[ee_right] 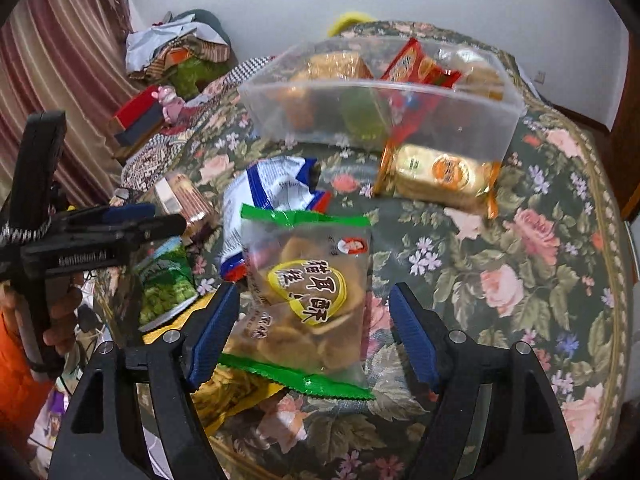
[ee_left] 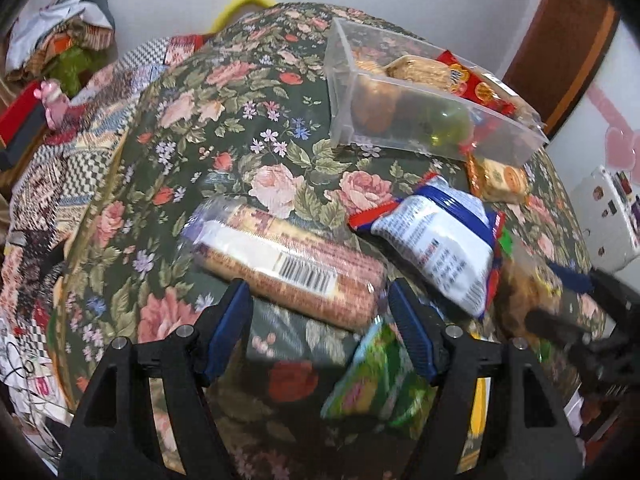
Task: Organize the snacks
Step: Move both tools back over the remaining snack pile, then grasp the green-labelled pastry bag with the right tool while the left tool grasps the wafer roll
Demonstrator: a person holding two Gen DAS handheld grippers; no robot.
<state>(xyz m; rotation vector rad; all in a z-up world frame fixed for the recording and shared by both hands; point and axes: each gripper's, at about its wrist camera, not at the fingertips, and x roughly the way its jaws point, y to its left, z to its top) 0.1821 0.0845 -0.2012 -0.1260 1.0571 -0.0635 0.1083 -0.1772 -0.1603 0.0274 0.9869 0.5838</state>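
Two grippers: both mine, both pointing steeply down over the snacks on the bench.

Biscuit roll: long clear-wrapped tube with a barcode label, lying flat on the floral cloth just ahead of my left gripper.

Left gripper: jaws spread, blue pads either side of the roll's near end — not pressing on it.

Cookie bag: clear pack with green sealed ends and a yellow oval label, lying flat between the pads of my right gripper.

Right gripper: jaws spread wider than the bag, pads apart from it.

White-and-blue packet: puffy, lying just right of the biscuit roll, beyond the cookie bag in the right view.

Green packet: near the bench edge, partly under my left gripper's right finger.

Gold-wrapped cakes: on the cloth, touching the front wall of the bin.

Clear plastic bin: at the far side of the bench — already holding several packs, among them a red one.

Beyond the bench: a heap of fabric by the wall and a striped curtain at left.
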